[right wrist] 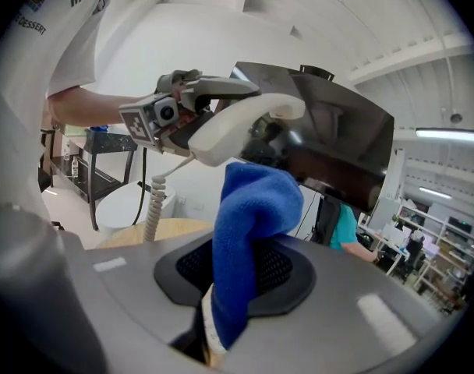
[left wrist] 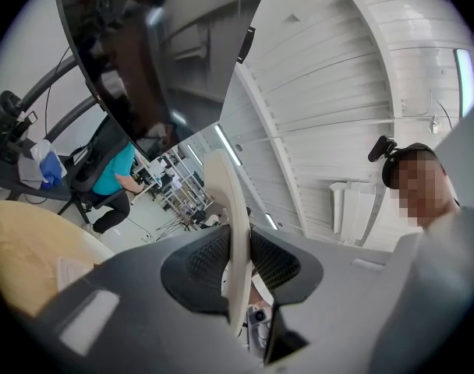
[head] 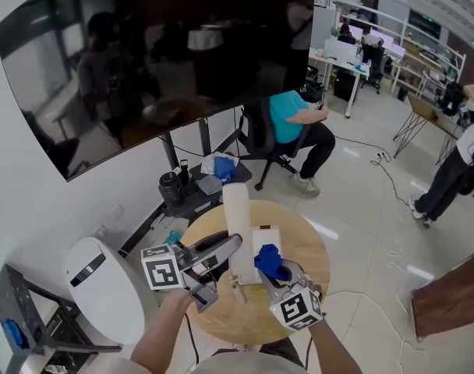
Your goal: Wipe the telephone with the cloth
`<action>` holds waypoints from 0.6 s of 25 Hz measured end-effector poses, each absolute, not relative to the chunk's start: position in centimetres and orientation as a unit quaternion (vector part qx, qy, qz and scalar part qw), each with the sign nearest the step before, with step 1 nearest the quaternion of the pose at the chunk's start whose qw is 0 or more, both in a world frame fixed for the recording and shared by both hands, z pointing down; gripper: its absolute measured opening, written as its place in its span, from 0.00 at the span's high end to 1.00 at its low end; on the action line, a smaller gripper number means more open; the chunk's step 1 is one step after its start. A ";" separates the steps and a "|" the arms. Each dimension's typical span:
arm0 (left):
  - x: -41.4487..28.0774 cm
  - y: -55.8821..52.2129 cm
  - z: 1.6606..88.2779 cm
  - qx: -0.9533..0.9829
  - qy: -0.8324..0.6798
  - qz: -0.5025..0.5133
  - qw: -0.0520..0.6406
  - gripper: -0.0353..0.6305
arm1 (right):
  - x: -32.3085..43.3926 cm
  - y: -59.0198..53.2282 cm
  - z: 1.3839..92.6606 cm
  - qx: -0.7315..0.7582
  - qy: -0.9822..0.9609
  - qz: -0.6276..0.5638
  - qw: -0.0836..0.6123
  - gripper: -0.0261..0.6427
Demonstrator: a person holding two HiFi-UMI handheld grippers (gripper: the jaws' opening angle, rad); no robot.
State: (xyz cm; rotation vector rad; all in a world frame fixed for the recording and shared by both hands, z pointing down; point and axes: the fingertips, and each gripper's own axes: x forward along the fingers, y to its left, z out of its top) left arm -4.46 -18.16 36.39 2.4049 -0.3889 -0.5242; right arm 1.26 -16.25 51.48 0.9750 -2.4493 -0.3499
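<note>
In the head view, my left gripper is shut on the white telephone handset, which it holds lifted over the round wooden table. The left gripper view shows the handset edge-on, pinched between the jaws. My right gripper is shut on a bunched blue cloth, just right of the handset. In the right gripper view the cloth stands up between the jaws, just below the handset, and the coiled cord hangs down. The white telephone base lies on the table.
A large dark screen hangs on the wall ahead. A person in a teal shirt sits in a chair beyond the table. A low stand with clutter is behind the table, a white rounded appliance is at the left, and a wooden board is at the right.
</note>
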 end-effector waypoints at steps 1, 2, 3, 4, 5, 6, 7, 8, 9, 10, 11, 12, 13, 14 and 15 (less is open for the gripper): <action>-4.4 -18.1 36.4 0.915 -0.146 -0.199 0.320 0.83 | 1.0 -16.2 51.6 0.350 -0.895 -0.133 0.243 0.83; -4.4 -18.1 36.5 0.915 -0.144 -0.198 0.321 0.83 | 0.6 -16.1 51.8 0.344 -0.895 -0.138 0.247 0.83; -4.3 -18.1 36.5 0.915 -0.142 -0.198 0.321 0.83 | 0.3 -15.9 51.9 0.337 -0.897 -0.142 0.249 0.83; -4.2 -18.1 36.6 0.915 -0.140 -0.197 0.322 0.83 | -0.1 -15.7 51.9 0.332 -0.898 -0.145 0.249 0.83; -4.2 -18.1 36.7 0.916 -0.139 -0.195 0.323 0.83 | -0.4 -15.5 51.9 0.327 -0.900 -0.147 0.247 0.83; -4.1 -18.0 36.8 0.916 -0.137 -0.193 0.324 0.83 | -0.7 -15.4 51.9 0.323 -0.902 -0.148 0.245 0.83; -4.0 -18.0 36.9 0.916 -0.134 -0.191 0.325 0.83 | -0.9 -15.3 51.8 0.320 -0.903 -0.151 0.243 0.83; -3.8 -17.9 37.0 0.917 -0.131 -0.190 0.326 0.83 | -1.1 -15.2 51.7 0.317 -0.904 -0.155 0.242 0.83; -3.7 -17.8 37.1 0.917 -0.128 -0.187 0.327 0.83 | -1.2 -15.2 51.6 0.314 -0.904 -0.158 0.241 0.83; -3.5 -17.7 37.3 0.918 -0.124 -0.184 0.329 0.83 | -1.2 -15.2 51.4 0.312 -0.905 -0.161 0.241 0.83; -3.3 -17.6 37.5 0.919 -0.120 -0.179 0.330 0.83 | -1.3 -15.2 51.2 0.310 -0.905 -0.164 0.240 0.83; -3.2 -17.5 37.8 0.920 -0.117 -0.175 0.331 0.83 | -1.3 -15.3 51.0 0.308 -0.906 -0.168 0.238 0.83; -3.0 -17.4 38.1 0.921 -0.114 -0.170 0.333 0.83 | -1.2 -15.4 50.9 0.307 -0.906 -0.173 0.237 0.83; -2.9 -17.3 38.3 0.921 -0.112 -0.166 0.335 0.83 | -1.2 -15.4 50.8 0.305 -0.905 -0.178 0.237 0.83; -2.8 -17.2 38.5 0.921 -0.109 -0.163 0.337 0.83 | -1.1 -15.5 50.5 0.305 -0.904 -0.184 0.237 0.83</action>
